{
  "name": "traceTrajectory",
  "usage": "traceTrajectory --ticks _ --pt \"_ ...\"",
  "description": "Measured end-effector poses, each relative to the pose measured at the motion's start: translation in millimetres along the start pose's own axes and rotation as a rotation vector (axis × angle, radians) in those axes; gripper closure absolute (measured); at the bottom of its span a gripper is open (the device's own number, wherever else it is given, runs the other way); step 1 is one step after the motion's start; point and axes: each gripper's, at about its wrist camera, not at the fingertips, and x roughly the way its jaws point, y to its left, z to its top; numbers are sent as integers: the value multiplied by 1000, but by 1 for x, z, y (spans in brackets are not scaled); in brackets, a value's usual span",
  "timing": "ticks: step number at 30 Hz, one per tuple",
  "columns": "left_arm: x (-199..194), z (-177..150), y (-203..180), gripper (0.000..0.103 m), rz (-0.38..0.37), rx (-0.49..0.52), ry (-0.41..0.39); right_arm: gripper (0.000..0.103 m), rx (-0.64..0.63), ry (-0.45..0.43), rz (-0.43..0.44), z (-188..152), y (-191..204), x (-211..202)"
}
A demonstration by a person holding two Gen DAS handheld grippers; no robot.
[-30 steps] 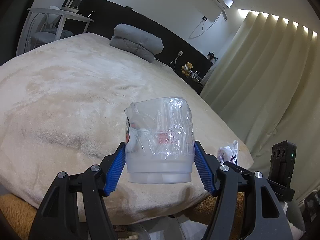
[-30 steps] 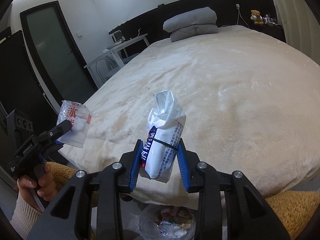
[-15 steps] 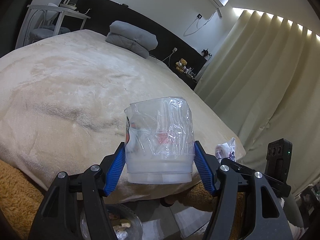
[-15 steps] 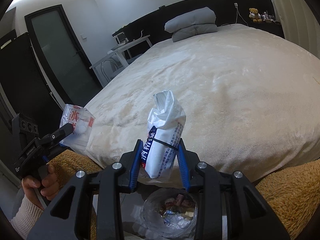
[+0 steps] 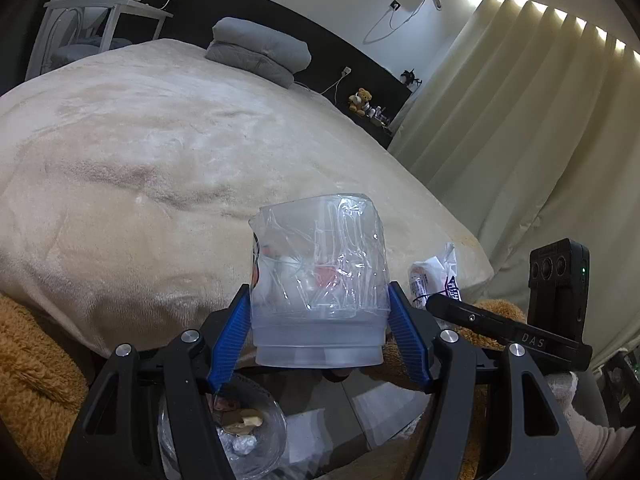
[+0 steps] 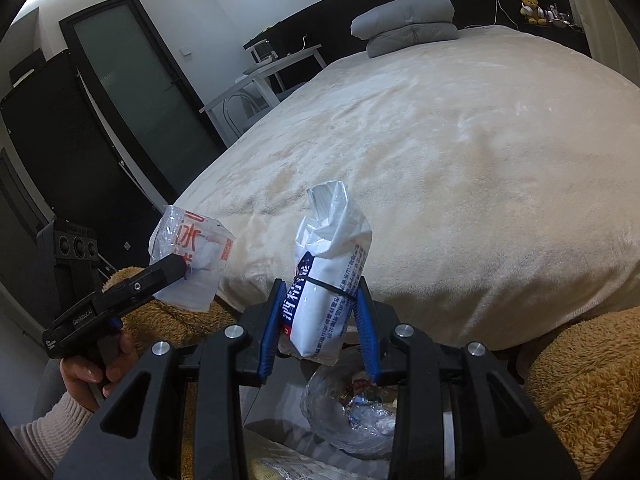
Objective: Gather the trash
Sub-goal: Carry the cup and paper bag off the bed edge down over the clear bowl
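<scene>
- Both pieces are picked up, neither dropped: the left gripper [image 5: 320,320] clamps the clear plastic wrapper [image 5: 318,276], the right gripper [image 6: 318,320] clamps the white packet [image 6: 328,276], both held near the bed's [image 6: 460,168] near edge.
- Left to do: release them into the lined bin [image 6: 352,412] below.
- Only the right view shows red print on the wrapper.

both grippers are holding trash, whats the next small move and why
Probably lower the right gripper a little and release: its white packet hangs almost directly over the clear-lined bin below. The left gripper, clamping the crumpled cup, sits further from it.
</scene>
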Motion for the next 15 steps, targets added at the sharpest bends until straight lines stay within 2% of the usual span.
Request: traceTrajectory --ticks 15 --pt "24 -28 8 38 61 10 170 68 38 169 6 -13 8 40"
